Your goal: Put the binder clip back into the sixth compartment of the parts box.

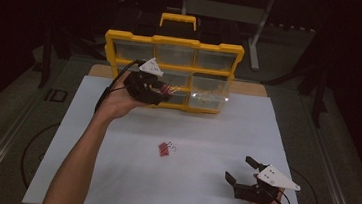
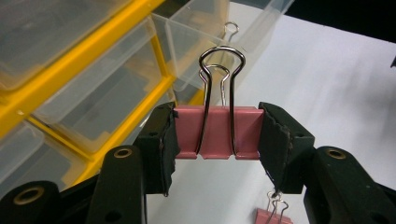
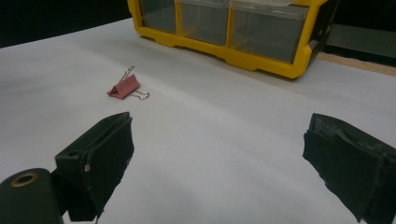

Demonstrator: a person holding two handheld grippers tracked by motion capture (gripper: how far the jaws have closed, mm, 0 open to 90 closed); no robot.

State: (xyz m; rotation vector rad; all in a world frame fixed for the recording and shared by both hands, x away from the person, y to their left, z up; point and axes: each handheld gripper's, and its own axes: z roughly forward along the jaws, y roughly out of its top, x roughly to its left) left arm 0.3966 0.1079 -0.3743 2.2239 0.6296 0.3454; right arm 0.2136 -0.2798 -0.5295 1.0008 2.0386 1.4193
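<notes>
- Nearest the person, at the bottom right of the high view, the right gripper [image 1: 241, 170] rests low over the white table [image 1: 200, 194]. Its two black jaws stand wide apart with nothing between them.
- Near the middle of the table lies a pink binder clip [image 1: 165, 148] on its side, wire handles showing, well apart from both grippers. The right gripper view shows the same clip [image 3: 124, 87] ahead and to the left of that gripper's jaws.
- Farther back on the left, the person's left hand [image 1: 119, 101] lifts the left gripper [image 2: 217, 135] off the table. Its jaws are clamped on the two ends of a second pink clip [image 2: 217, 132], whose wire handles point away from the camera.
- At the far edge stands a yellow organizer box [image 1: 171, 73] with clear plastic drawers, upright, just behind the left gripper. One drawer [image 2: 210, 32] near the held clip is pulled out.
</notes>
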